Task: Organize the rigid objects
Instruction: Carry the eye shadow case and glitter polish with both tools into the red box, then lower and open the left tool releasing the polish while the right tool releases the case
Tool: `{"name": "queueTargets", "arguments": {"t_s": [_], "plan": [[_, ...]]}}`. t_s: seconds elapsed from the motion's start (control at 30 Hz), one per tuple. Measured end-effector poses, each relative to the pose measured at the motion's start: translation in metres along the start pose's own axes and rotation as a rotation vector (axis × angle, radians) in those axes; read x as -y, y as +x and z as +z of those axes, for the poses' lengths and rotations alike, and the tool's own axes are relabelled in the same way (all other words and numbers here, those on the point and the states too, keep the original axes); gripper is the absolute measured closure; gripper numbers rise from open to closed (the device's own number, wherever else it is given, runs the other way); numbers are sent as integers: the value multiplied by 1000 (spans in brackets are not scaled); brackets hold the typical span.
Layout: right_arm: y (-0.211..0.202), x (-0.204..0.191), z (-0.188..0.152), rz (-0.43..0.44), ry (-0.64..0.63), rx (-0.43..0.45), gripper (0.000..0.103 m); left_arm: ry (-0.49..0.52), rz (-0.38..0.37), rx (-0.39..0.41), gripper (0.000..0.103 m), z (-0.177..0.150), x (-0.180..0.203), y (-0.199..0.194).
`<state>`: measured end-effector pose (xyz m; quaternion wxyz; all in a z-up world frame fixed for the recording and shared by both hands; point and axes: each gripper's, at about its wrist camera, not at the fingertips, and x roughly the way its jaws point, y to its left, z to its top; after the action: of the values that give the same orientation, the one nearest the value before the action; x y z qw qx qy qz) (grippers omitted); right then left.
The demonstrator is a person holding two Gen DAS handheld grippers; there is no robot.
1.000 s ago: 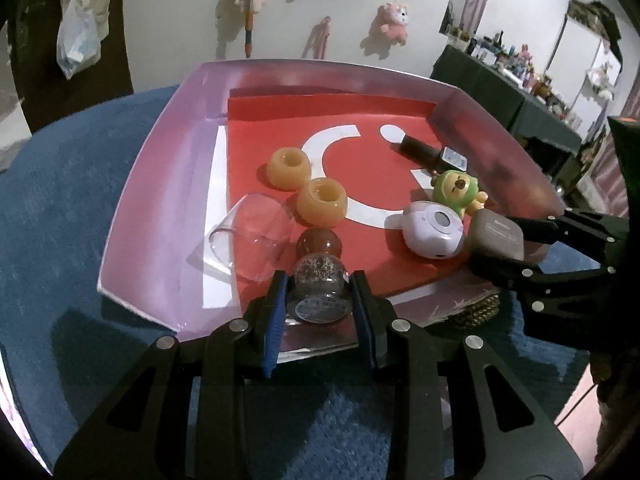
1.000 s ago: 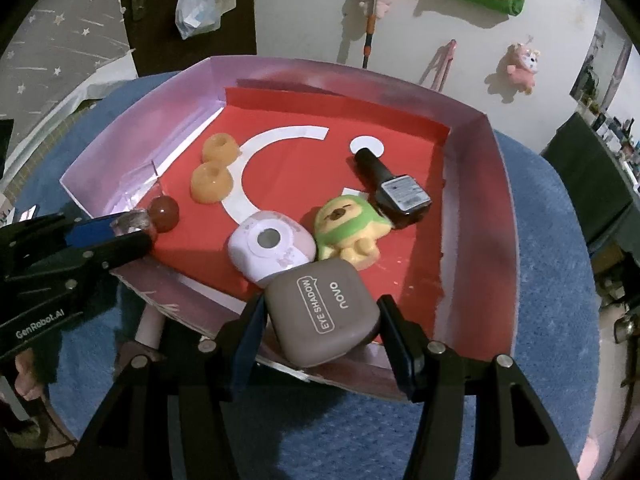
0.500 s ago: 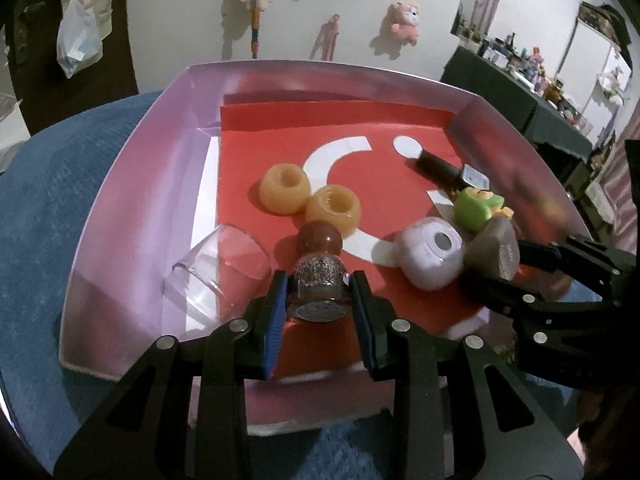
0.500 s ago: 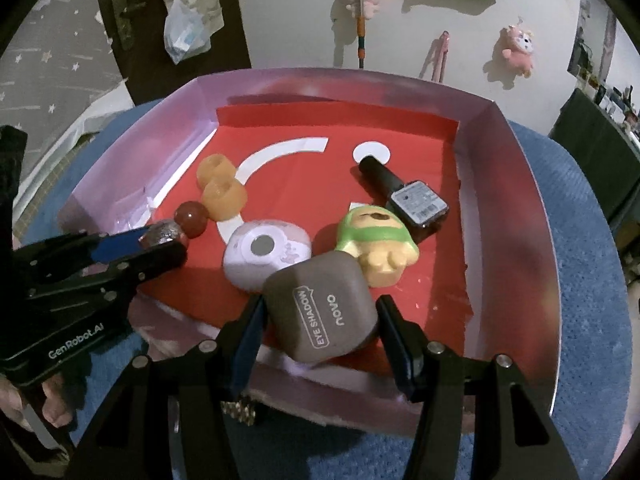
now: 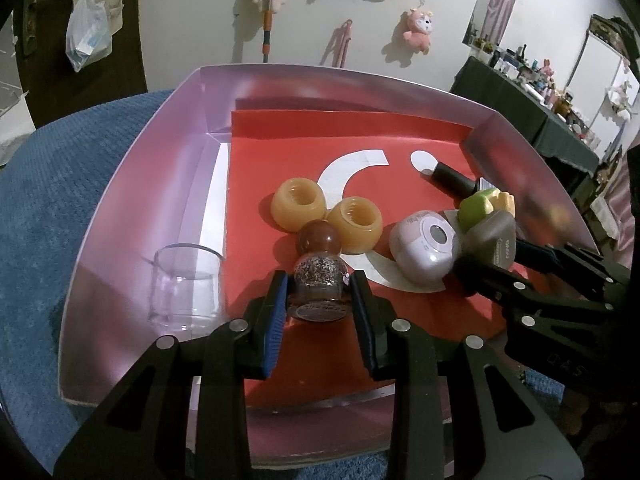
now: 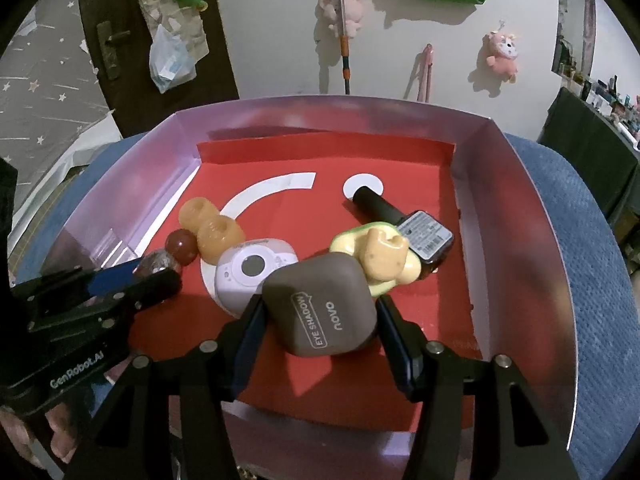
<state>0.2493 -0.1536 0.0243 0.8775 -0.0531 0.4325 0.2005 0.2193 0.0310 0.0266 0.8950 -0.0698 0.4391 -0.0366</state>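
Note:
My left gripper (image 5: 320,300) is shut on a small glitter bottle (image 5: 319,286) with a round brown cap, held inside the pink-walled tray (image 5: 132,184) with a red floor. My right gripper (image 6: 320,312) is shut on a brown eye shadow case (image 6: 322,306), also inside the tray, pressed against a white round gadget (image 6: 254,270) and a green and yellow toy figure (image 6: 376,256). Both held items show in each wrist view: the bottle (image 6: 158,262) and the case (image 5: 490,240).
Two amber rings (image 5: 298,204) (image 5: 356,224) lie mid-tray. A clear glass cup (image 5: 184,284) stands at the tray's left. A black bottle with a label (image 6: 404,220) lies at the right. The tray sits on a blue cloth (image 5: 48,184).
Both grippers have moved forward over the tray's near wall, carrying the bottle and the case further inside. The toy figure has tipped and the glass cup now stands upright.

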Motion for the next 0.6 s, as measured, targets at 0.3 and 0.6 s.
{"name": "queueTargets", "arguments": {"t_s": [0.3,0.6], "plan": [[7,1,-2,-19,1,-21,48,-1,0,0,73,0,0,0],[7,0,-4,-28,2,-30,48,13,5,-14,73,-3,4,5]]}}
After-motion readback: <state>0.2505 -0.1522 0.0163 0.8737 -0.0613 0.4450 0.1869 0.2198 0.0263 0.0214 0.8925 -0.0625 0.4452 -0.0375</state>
